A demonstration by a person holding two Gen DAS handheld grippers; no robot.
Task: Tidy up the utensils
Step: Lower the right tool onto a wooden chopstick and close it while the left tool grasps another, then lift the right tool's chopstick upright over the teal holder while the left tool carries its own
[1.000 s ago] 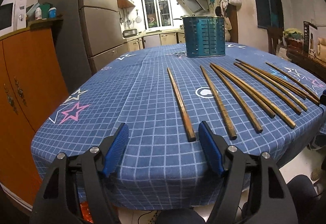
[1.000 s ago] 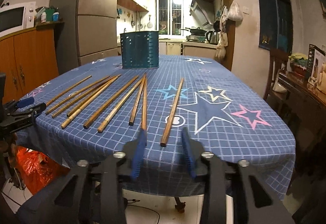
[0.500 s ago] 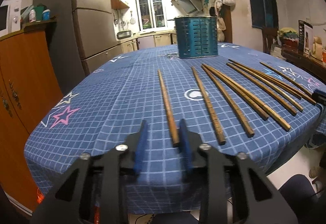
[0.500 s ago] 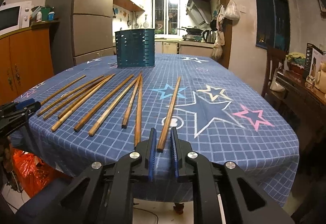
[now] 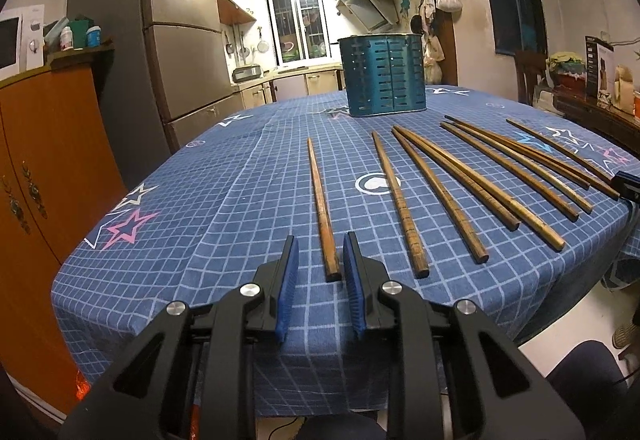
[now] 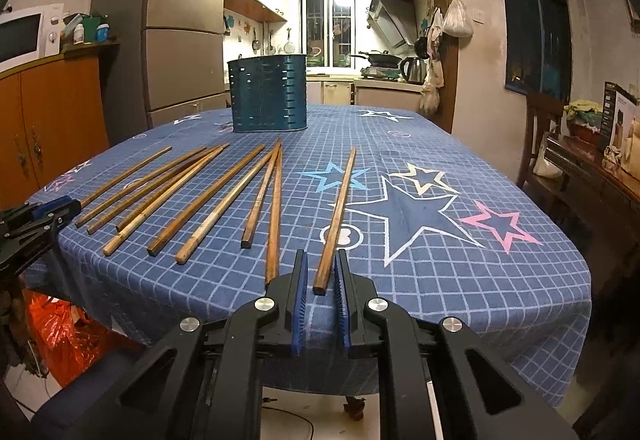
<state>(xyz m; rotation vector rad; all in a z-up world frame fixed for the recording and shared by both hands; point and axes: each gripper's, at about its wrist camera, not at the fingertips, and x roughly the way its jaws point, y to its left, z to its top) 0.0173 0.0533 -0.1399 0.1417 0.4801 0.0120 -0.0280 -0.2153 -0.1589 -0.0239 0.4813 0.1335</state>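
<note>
Several wooden chopsticks lie fanned on the blue star tablecloth (image 5: 224, 200), in front of a teal slotted utensil holder (image 5: 384, 76) at the far end. My left gripper (image 5: 320, 236) has its jaws narrowed around the near end of the leftmost chopstick (image 5: 320, 200). That stick lies close to the right pad, with a gap on the left. My right gripper (image 6: 320, 252) is narrowed likewise around the near end of the rightmost chopstick (image 6: 340, 200), with thin gaps on both sides. Both sticks rest flat on the cloth. The holder (image 6: 268, 94) also shows in the right wrist view.
The other chopsticks (image 6: 192, 200) lie between the two grippers. An orange cabinet (image 5: 44, 160) and a fridge (image 5: 188, 52) stand to the left. A wooden chair (image 6: 544, 136) and a cluttered side table (image 6: 600, 168) are on the right. An orange bag (image 6: 60, 332) lies on the floor below the table edge.
Both grippers' jaws have narrowed from wide open and now frame a chopstick's near end each. The left gripper shifted so the leftmost stick lies between its pads. The chopsticks have not moved.
</note>
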